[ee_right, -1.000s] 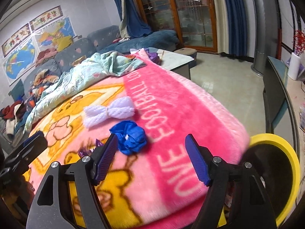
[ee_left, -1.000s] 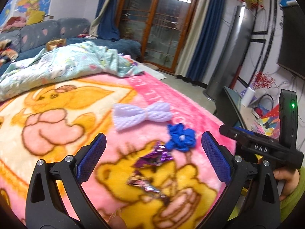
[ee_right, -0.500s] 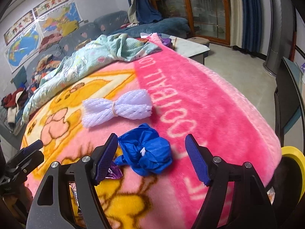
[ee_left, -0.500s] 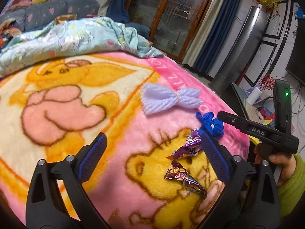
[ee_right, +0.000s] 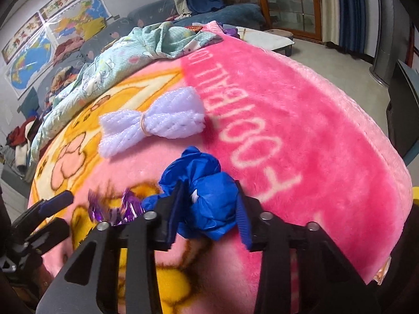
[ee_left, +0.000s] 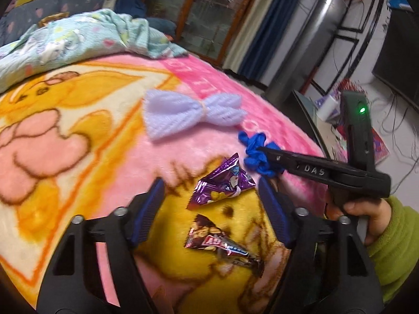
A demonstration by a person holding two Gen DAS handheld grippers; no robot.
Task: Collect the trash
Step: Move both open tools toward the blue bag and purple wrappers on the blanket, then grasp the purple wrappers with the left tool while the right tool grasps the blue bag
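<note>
So far nothing is seen to be collected; the crumpled blue glove (ee_right: 207,196) lies on the pink blanket (ee_right: 301,136) between the fingers of the right gripper (ee_right: 208,214), which appear closed against its sides though not yet lifted. The left gripper (ee_left: 213,209) is held with fingers apart around the purple wrapper (ee_left: 222,185); the brown wrapper (ee_left: 222,248) and the white mesh bundle (ee_left: 193,112) are left untouched, so most of the task is judged to remain.

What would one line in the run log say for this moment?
right claw: closed on blue crumpled wad | left claw: open around purple wrapper | brown wrapper: loose on blanket | white mesh bow: untouched
</note>
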